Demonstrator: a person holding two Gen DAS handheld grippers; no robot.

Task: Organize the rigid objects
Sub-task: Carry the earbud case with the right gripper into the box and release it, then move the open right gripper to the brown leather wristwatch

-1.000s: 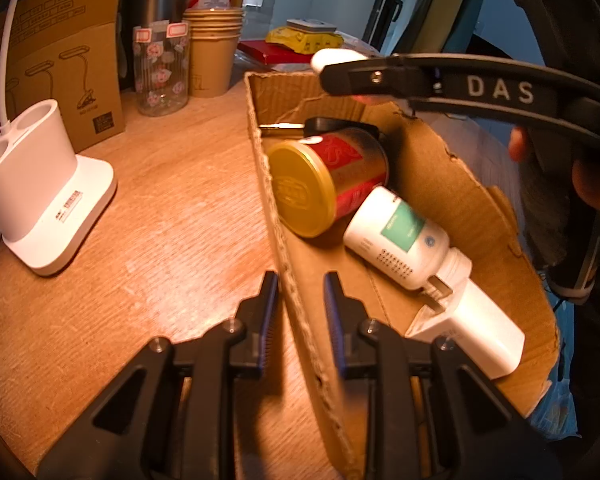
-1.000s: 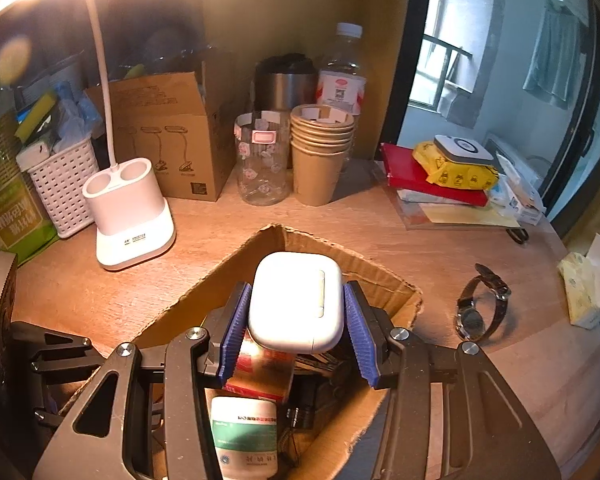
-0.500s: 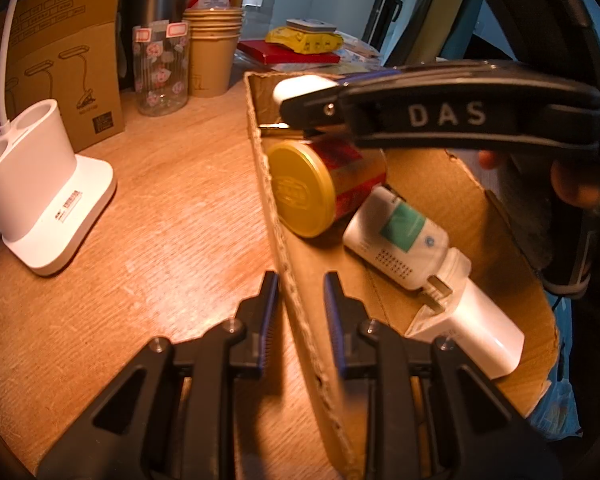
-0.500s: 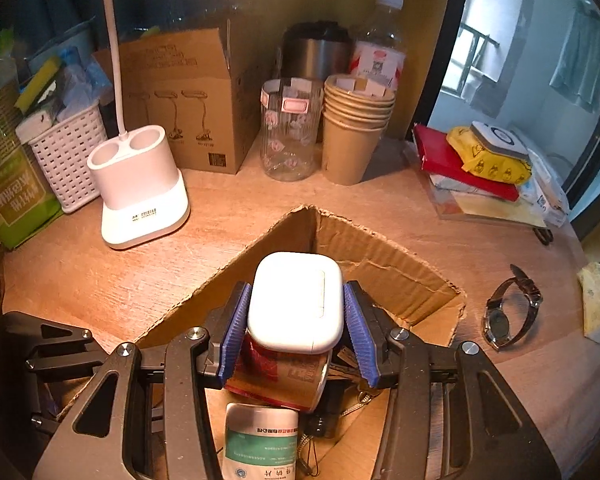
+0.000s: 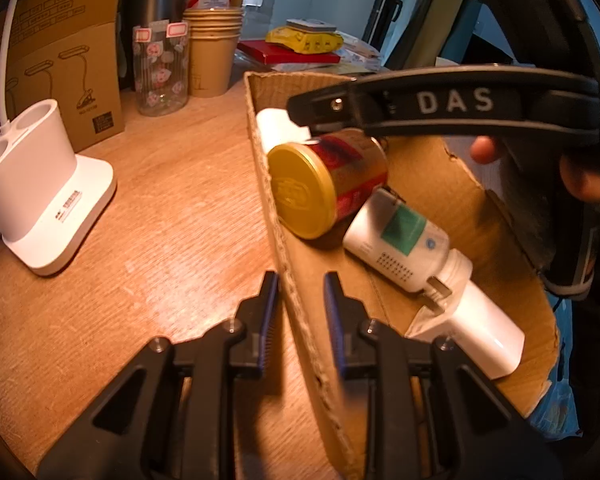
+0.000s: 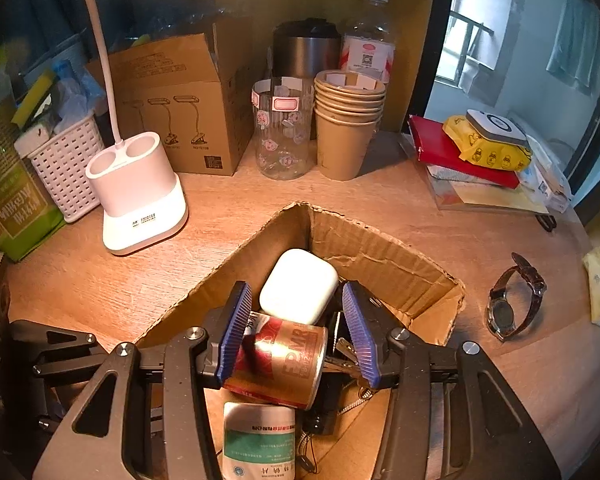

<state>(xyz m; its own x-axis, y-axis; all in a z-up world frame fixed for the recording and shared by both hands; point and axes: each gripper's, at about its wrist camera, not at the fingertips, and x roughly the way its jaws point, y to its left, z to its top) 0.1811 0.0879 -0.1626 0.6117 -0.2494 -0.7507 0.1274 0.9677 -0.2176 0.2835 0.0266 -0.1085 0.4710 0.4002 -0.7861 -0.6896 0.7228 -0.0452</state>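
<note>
A cardboard box (image 6: 384,256) sits on the wooden table. Inside lie a red and gold can (image 6: 278,360), a white bottle with a green label (image 6: 260,444) and a white earbuds case (image 6: 298,286), which rests in the far corner against the can. My right gripper (image 6: 296,330) is open above the box, its jaws apart and off the case. In the left wrist view the case (image 5: 278,130) shows behind the can (image 5: 324,184). My left gripper (image 5: 298,304) is shut on the box's near wall (image 5: 296,280).
A wristwatch (image 6: 514,300) lies on the table right of the box. A white lamp base (image 6: 140,192), a cardboard carton (image 6: 176,100), a glass jar (image 6: 282,128), stacked paper cups (image 6: 348,124) and a white basket (image 6: 66,160) stand behind. Books and packets (image 6: 476,148) lie at back right.
My right gripper lowered into the box, opened and let go of the earbuds case, which now lies in the far corner. My left gripper has stayed on the box wall.
</note>
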